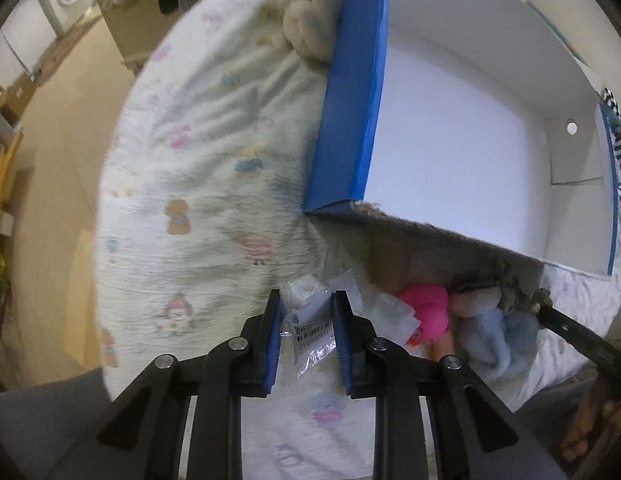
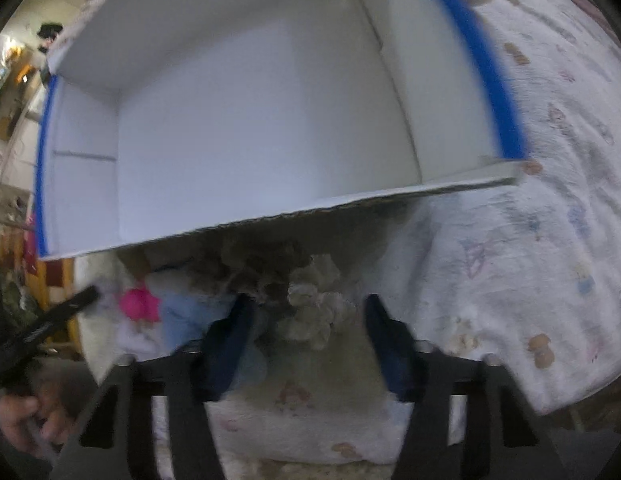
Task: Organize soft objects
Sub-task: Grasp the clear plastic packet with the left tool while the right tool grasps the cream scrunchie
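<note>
Left wrist view, claw: the left gripper [image 1: 306,334] had its blue-padded fingers [image 1: 272,340] apart, with a clear plastic packet [image 1: 310,328] lying between them; whether the pads touched the packet could not be told.
Left wrist view, packet: it rested on the cartoon-print bedsheet [image 1: 198,184], a barcode label facing up.
Left wrist view, box: a blue-and-white cardboard box [image 1: 350,120] sat on the sheet ahead, its white inside bare.
Left wrist view, soft objects: a pink plush toy [image 1: 428,308], a light blue fleece piece [image 1: 498,332] and a pale pink plush [image 1: 470,300] lay bunched together just beside the box's near wall, right of the packet.
Left wrist view, far side: a beige fuzzy bundle [image 1: 306,28] lay against the box's blue outer wall.
Left wrist view, other tool: the right gripper [image 1: 574,336] reached in at the lower right.

Right wrist view, claw: the right gripper [image 2: 310,320] stood wide apart around a crumpled cream-grey fabric heap [image 2: 310,312], not clamped on it.
Right wrist view, box: its near wall [image 2: 270,216] rose just behind the heap.
Right wrist view, soft objects: the blue fleece [image 2: 182,316] and pink plush [image 2: 138,304] lay left of the heap.
Right wrist view, other tool: the left gripper [image 2: 58,316] showed at the left edge.
</note>
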Demonstrator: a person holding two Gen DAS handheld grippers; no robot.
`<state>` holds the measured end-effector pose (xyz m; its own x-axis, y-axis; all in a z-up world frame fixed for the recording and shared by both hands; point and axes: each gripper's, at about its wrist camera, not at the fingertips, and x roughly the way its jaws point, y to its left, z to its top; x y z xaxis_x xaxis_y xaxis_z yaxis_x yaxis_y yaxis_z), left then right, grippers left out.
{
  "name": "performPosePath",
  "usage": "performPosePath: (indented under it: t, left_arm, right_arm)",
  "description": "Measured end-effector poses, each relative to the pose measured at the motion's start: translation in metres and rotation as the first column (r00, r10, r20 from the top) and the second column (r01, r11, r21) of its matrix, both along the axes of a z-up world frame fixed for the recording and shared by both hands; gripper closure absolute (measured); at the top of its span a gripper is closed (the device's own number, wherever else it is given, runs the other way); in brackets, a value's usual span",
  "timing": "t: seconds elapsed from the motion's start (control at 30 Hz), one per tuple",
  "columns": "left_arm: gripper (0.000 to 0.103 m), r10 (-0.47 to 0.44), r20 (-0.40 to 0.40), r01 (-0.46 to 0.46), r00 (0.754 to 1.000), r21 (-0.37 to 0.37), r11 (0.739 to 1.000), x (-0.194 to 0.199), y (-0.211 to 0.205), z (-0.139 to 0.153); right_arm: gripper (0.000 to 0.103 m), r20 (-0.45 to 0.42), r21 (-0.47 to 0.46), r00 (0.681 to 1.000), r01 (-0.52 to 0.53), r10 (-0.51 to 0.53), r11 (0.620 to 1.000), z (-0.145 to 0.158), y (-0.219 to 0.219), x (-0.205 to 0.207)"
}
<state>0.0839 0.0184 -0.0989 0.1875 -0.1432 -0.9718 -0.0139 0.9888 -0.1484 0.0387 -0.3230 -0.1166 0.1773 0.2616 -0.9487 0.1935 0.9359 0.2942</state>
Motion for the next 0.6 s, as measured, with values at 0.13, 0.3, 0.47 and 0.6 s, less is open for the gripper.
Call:
performPosePath:
  t: [0.13,0.3,0.47,0.6]
  left_arm:
    - [0.081,0.000,0.064,-0.003,0.998,0.049,0.999,-0.017,0.015,0.022]
    - [0.082,0.039,0.109,-0.046,0.993,0.057,0.997,-0.023,0.033,0.036]
    - [0.082,0.044,0.122,-0.054,0.992,0.080,0.995,-0.021,0.023,0.033]
    - [0.082,0.043,0.135,-0.056,0.990,0.092,0.994,-0.019,0.010,0.027]
  right_arm:
    - [0.091,0.015,-0.035,1.000,-0.003,0.004,0.999,0.002,-0.001,-0.001]
    - [0.091,0.153,0.046,0.987,0.043,-0.050,0.998,0.034,-0.017,-0.016]
    - [0.091,0.188,0.059,0.982,0.014,-0.025,0.998,0.042,-0.013,-0.021]
    - [0.091,0.212,0.064,0.977,0.002,-0.015,0.998,0.048,-0.008,-0.024]
